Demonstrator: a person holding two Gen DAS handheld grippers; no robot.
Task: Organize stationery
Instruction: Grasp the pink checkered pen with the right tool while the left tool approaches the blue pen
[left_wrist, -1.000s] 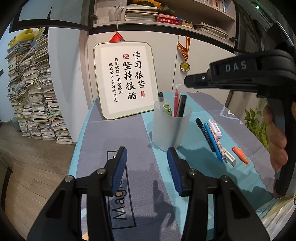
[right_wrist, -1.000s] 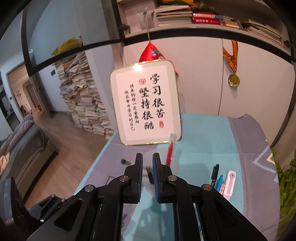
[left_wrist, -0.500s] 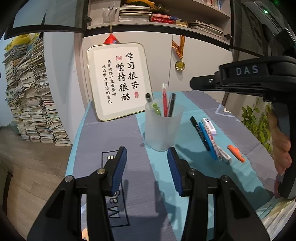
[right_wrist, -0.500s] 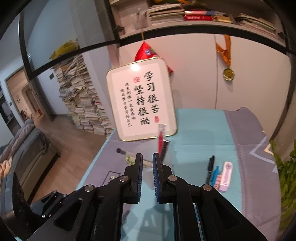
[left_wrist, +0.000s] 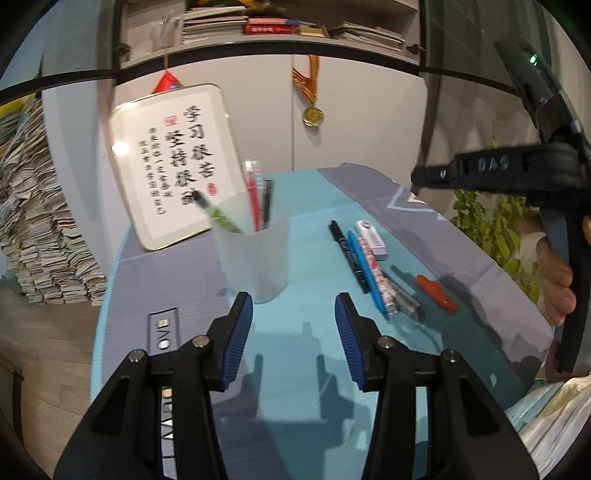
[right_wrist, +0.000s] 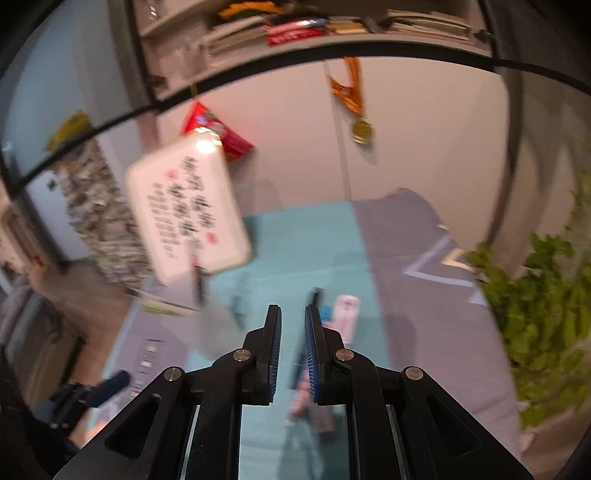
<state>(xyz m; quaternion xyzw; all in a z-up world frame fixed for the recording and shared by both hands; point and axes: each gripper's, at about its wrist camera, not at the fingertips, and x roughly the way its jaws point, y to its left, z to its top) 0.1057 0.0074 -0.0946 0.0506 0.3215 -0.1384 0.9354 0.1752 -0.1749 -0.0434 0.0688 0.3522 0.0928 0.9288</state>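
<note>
A tall stack of papers fills the left edge of the left wrist view. Next to it a white framed board with rounded corners and black calligraphy leans against the pale cabinet wall. In front of the board stands a frosted, translucent plastic pen cup, upright, holding a red pen, a black pen and a green marker. Right of the cup, a row lies flat on the table cover, a matte woven cloth in teal and grey: a black marker, a blue pen, a white-and-lilac correction tape and, apart to the right, an orange utility knife. A gold medal on a striped ribbon hangs on the wall; a leafy plant stands at right.

The left gripper points down at the cloth just short of the cup, its ribbed blue pads spread and empty. The right gripper, held in a hand, has its pads pressed nearly together with nothing between them, above the row of pens; its view is blurred.
</note>
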